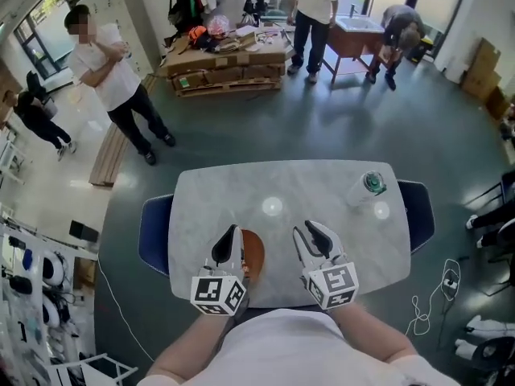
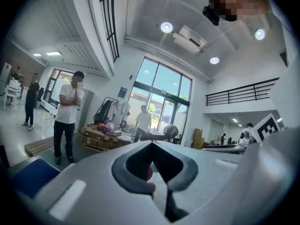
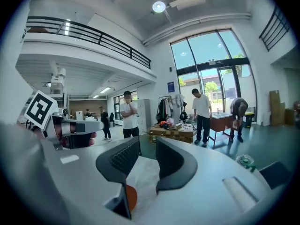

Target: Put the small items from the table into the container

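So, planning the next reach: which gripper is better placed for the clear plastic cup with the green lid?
Probably right. The right gripper is on the side of the clear plastic cup, jaws apart and empty; the left gripper is farther off, jaws together.

My left gripper, grey plastic with dark rubber pads, has its jaw tips touching. A sliver of something red shows against one pad; whether it is gripped I cannot tell. Beyond stands a person in a white shirt.
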